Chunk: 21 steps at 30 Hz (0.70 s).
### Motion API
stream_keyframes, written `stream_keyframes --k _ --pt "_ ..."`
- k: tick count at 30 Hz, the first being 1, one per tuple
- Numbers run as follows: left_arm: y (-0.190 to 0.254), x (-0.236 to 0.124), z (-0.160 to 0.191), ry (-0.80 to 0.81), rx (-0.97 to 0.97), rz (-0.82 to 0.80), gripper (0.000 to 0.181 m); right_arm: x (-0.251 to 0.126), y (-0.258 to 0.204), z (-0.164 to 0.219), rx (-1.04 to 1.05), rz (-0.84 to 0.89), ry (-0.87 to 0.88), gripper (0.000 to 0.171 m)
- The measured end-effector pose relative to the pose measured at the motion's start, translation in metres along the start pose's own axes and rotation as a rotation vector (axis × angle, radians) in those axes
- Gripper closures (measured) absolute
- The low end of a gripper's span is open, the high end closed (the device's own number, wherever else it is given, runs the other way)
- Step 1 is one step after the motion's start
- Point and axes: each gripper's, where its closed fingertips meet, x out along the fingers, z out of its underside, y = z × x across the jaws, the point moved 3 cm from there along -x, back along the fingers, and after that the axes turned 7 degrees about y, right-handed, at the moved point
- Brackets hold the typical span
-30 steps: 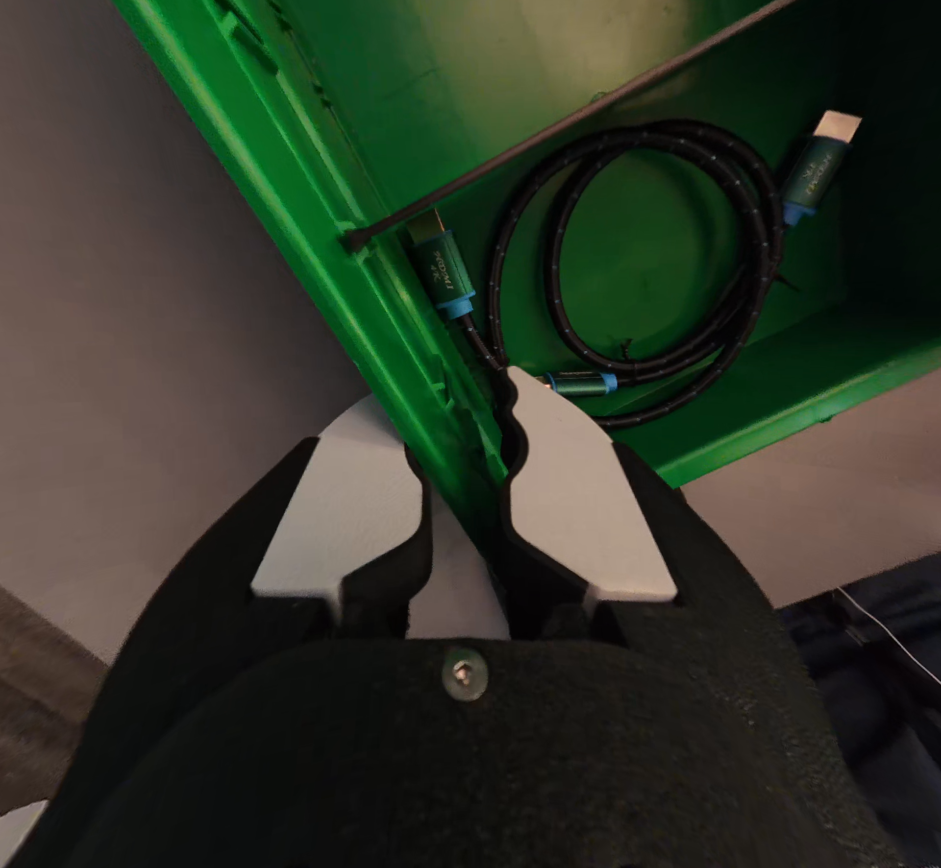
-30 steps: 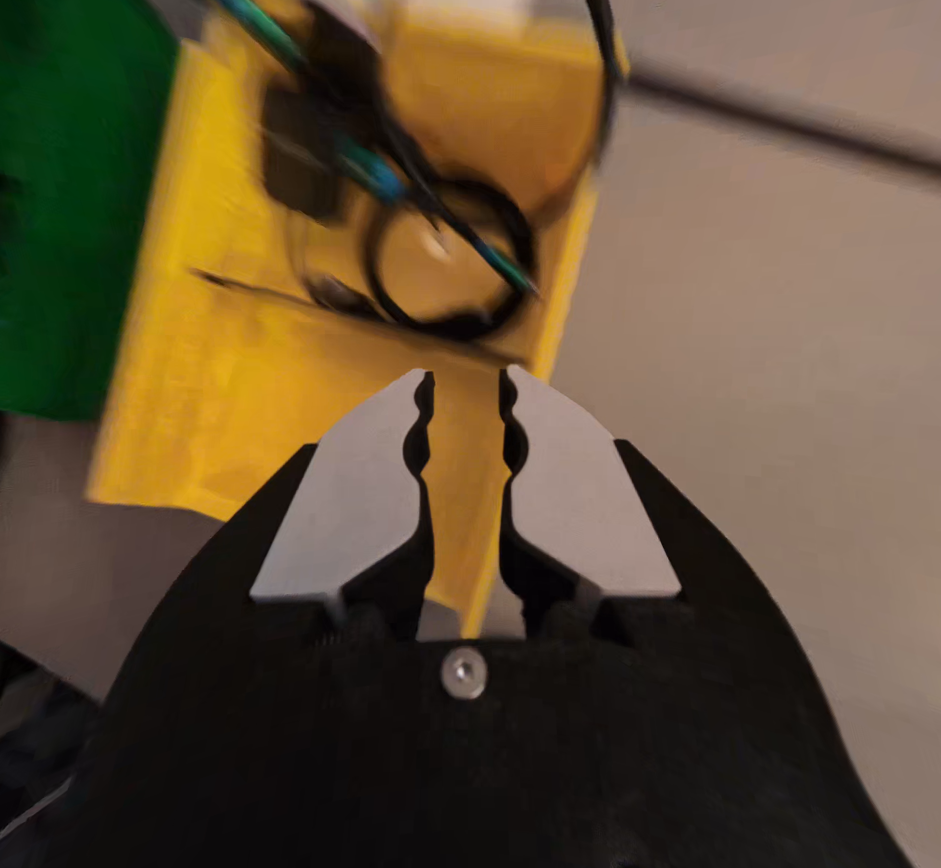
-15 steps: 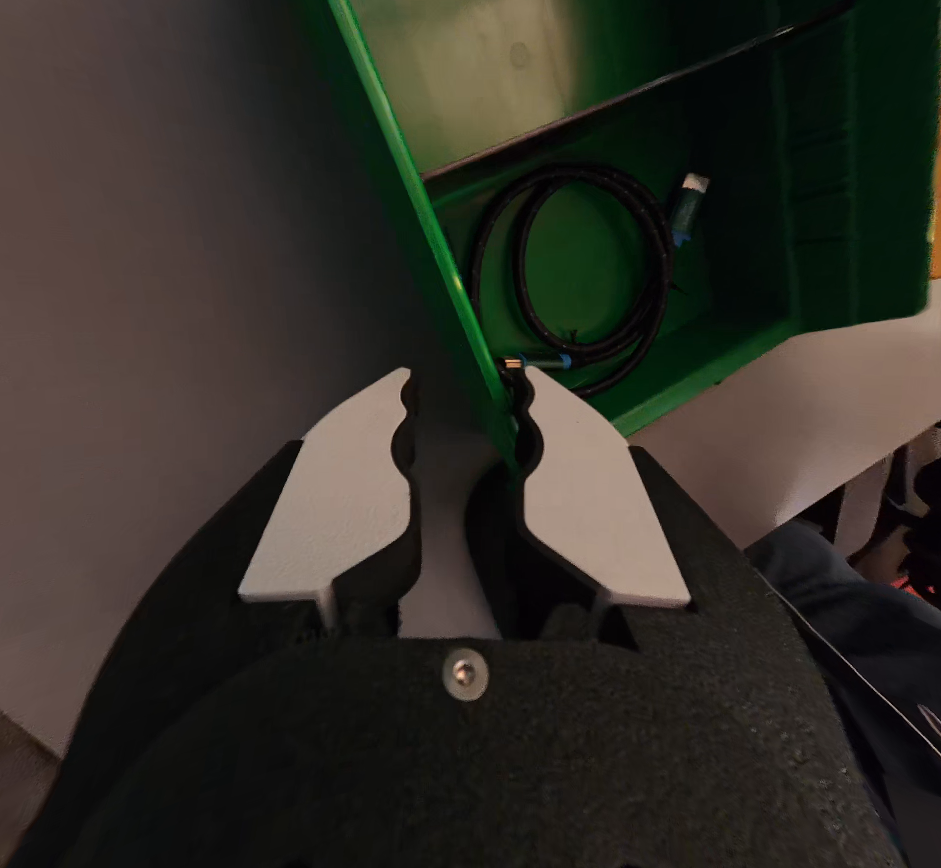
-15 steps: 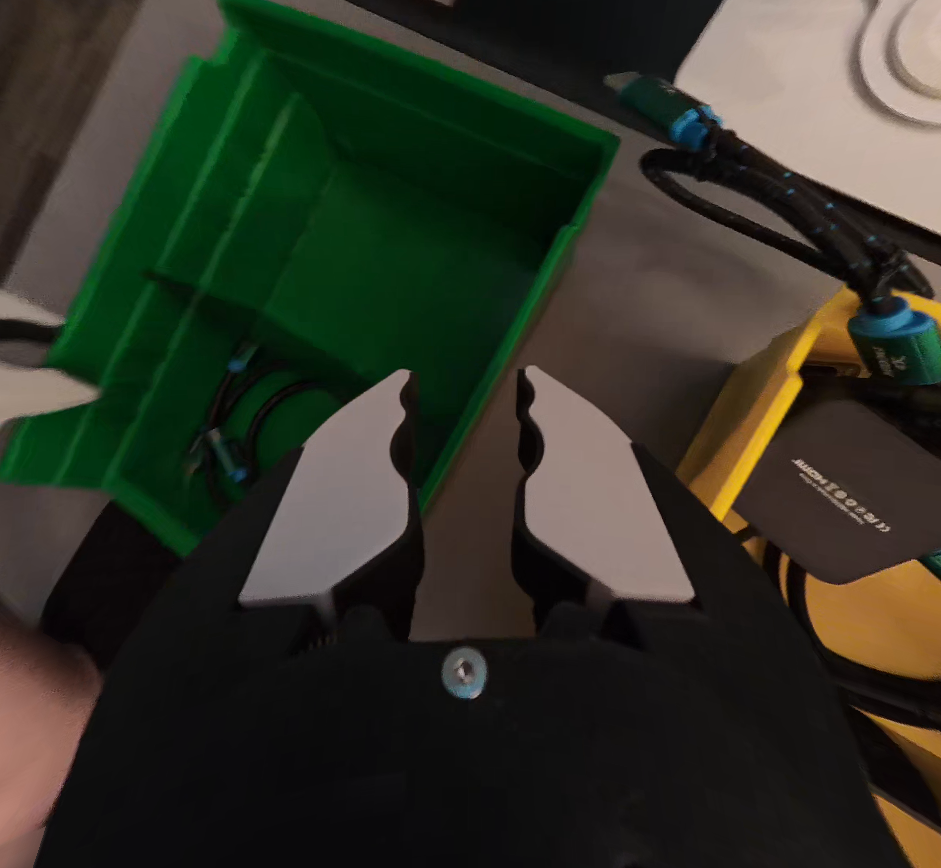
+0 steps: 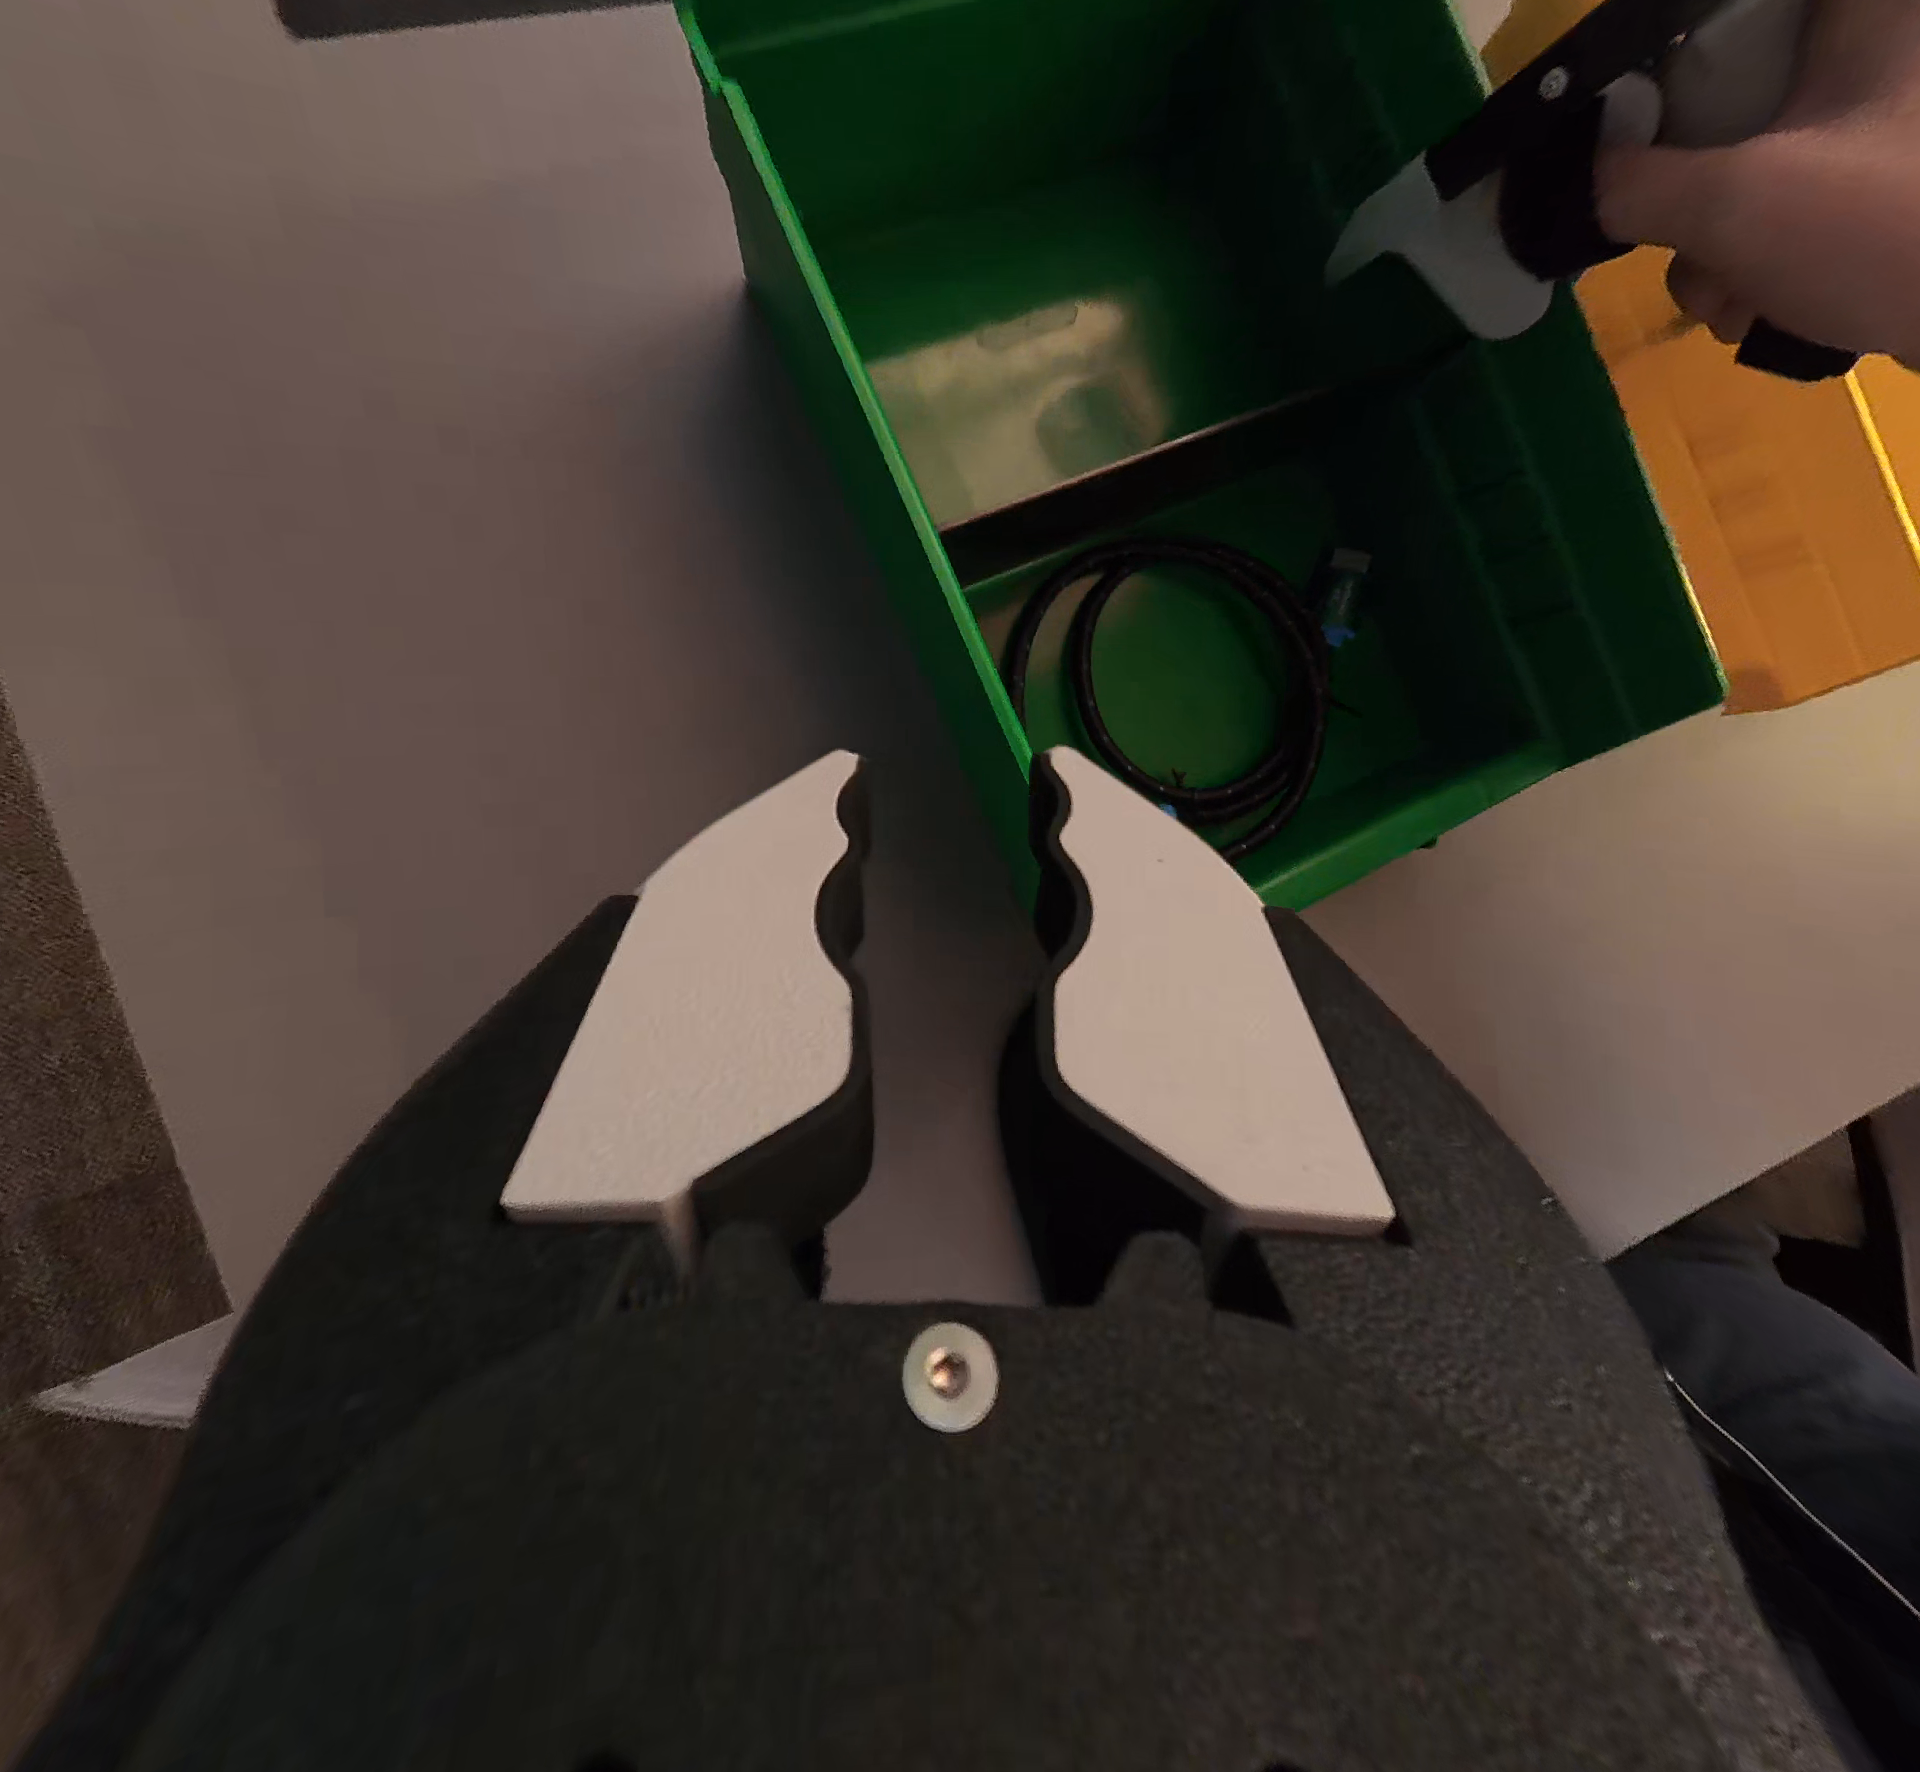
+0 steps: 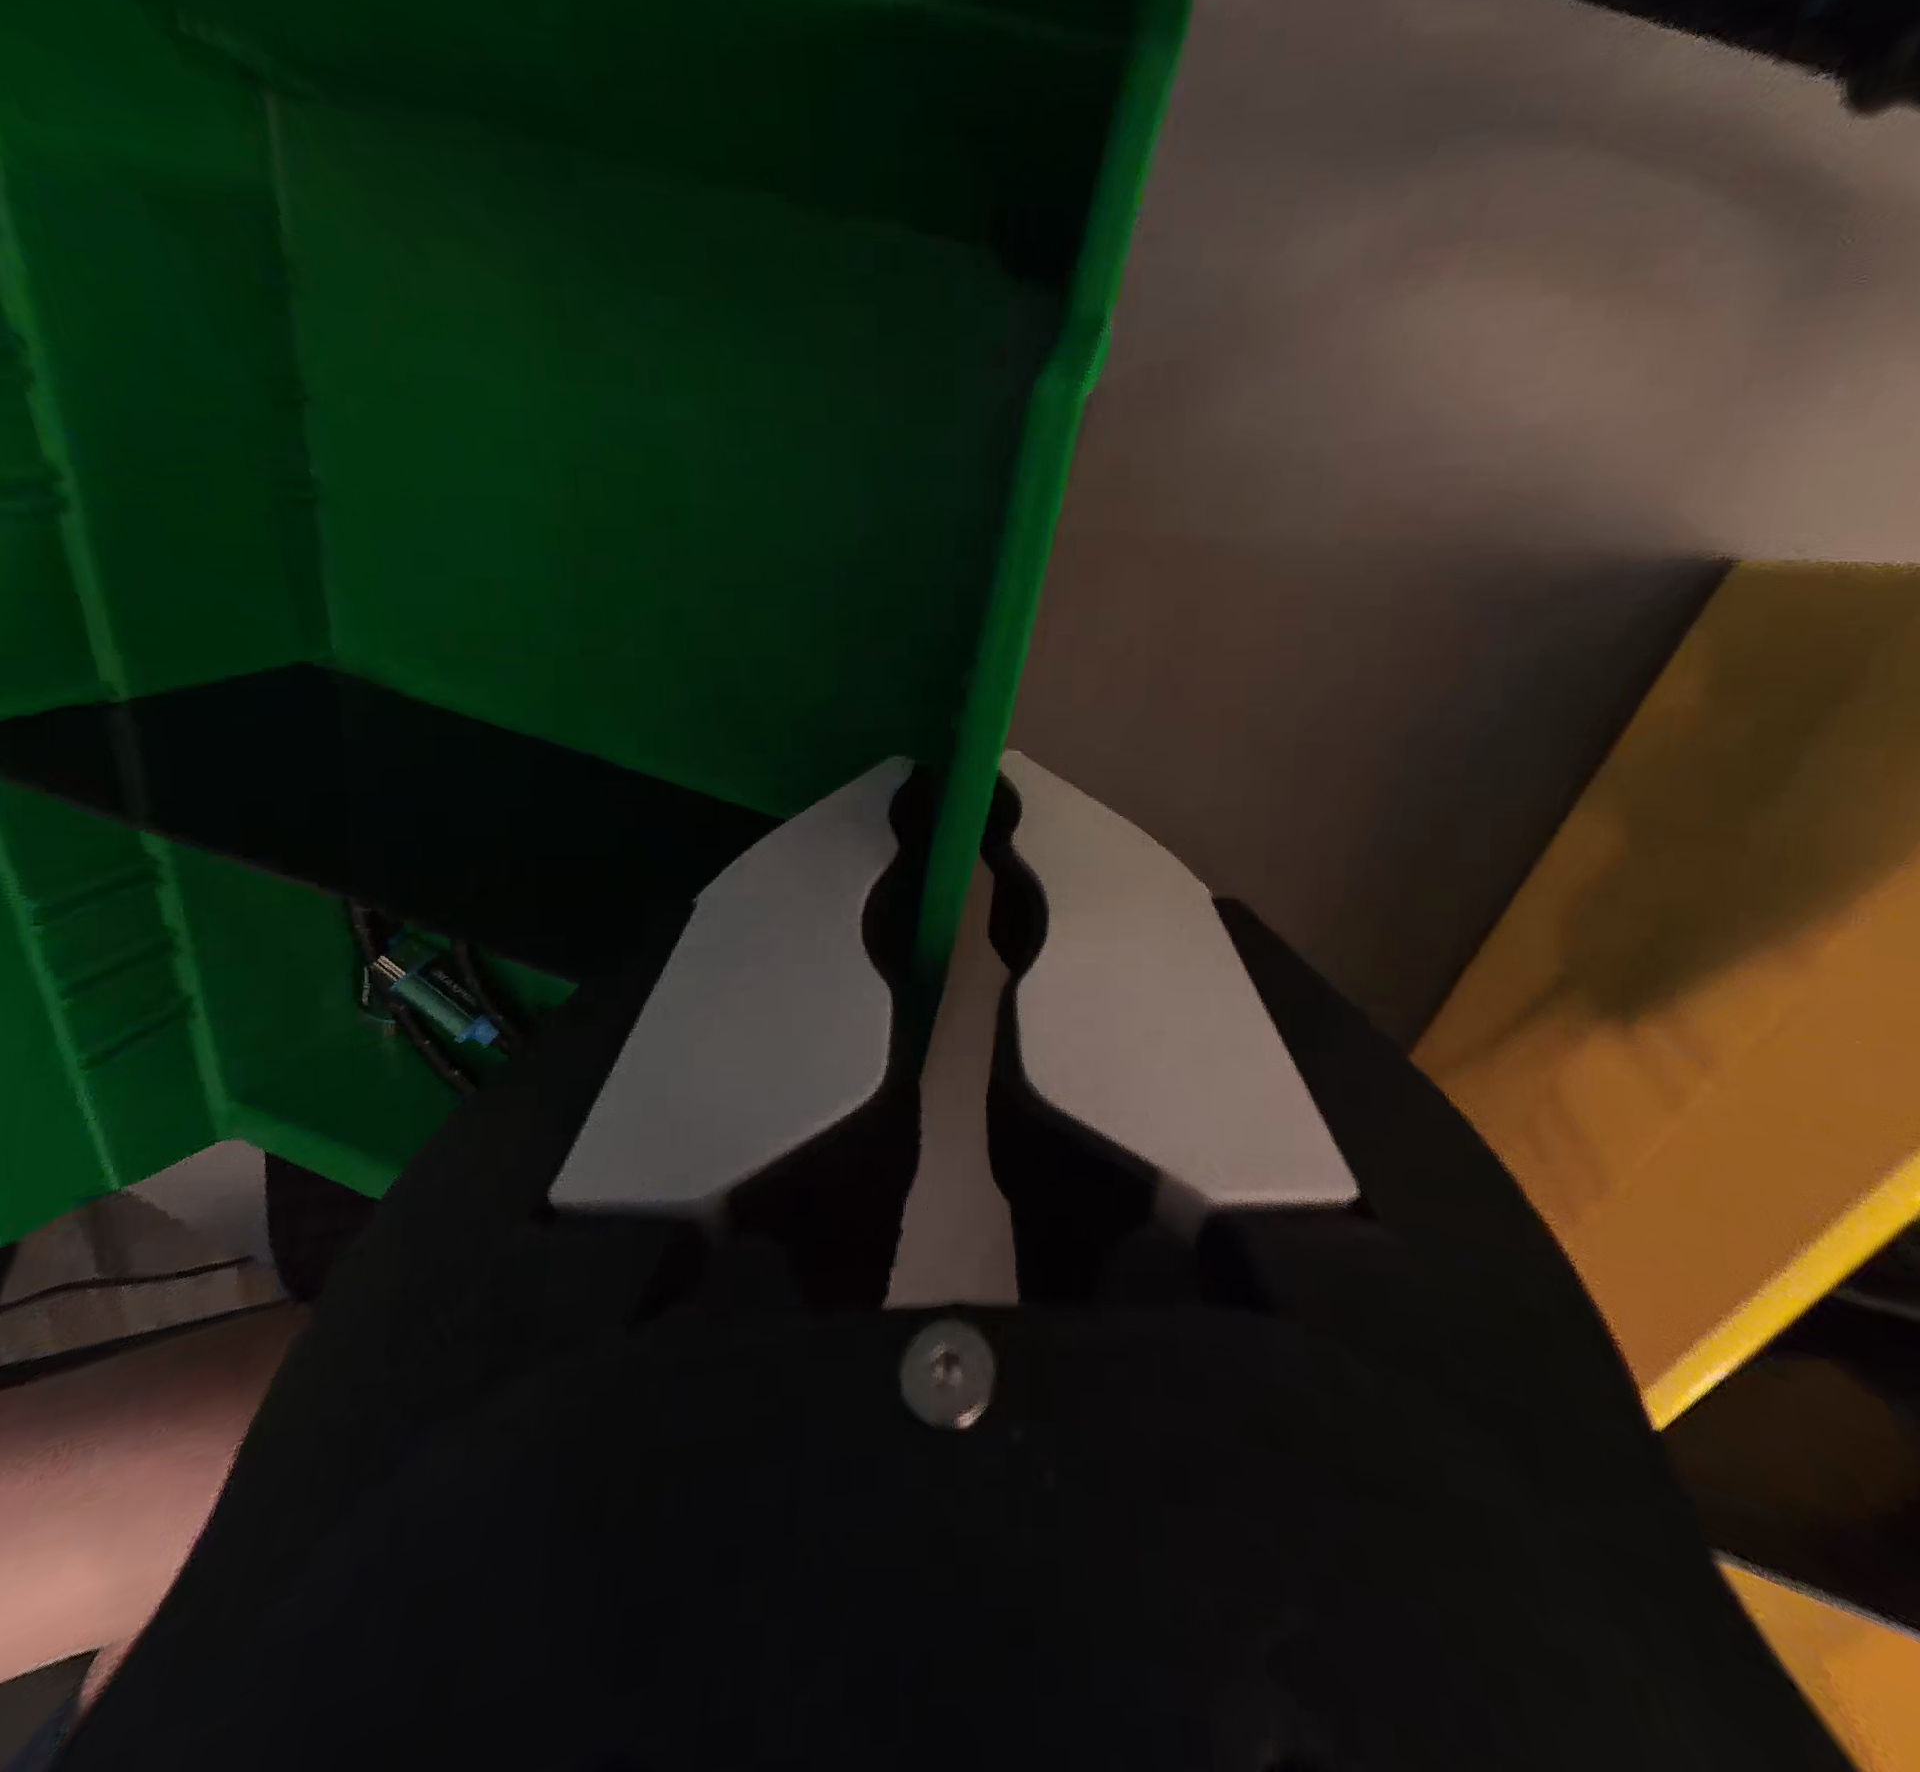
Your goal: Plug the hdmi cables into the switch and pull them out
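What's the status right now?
Left hand-held gripper open, empty. Right hand-held gripper clamps green plastic bin's wall. Coiled black HDMI cable inside bin.

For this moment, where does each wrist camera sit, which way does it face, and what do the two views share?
Left wrist view: on the left gripper, open, looking down over the green bin with the coiled HDMI cable; the person's hand holding the right gripper shows.
Right wrist view: on the right gripper, facing the bin's side wall, which runs between its fingers.
Shared: bin, cable, yellow bin.
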Motion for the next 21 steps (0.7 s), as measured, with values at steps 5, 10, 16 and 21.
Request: stream_keyframes --k 5,10,16,21 --pt "0.001 -0.022 -0.011 0.108 0.007 -0.065 0.158 0.000 -0.004 -0.002 0.081 -0.037 -0.060 0.163" --pt "0.010 -0.042 -0.021 0.208 0.042 -0.086 0.161 -0.014 -0.007 -0.012 0.091 -0.023 -0.086 0.164" --pt "0.018 -0.048 -0.023 0.224 0.077 -0.098 0.161 -0.040 -0.016 -0.017 0.086 -0.045 -0.160 0.164" --pt "0.025 -0.063 -0.026 0.285 0.089 -0.110 0.161 -0.051 -0.032 -0.006 0.016 -0.123 -0.227 0.164"
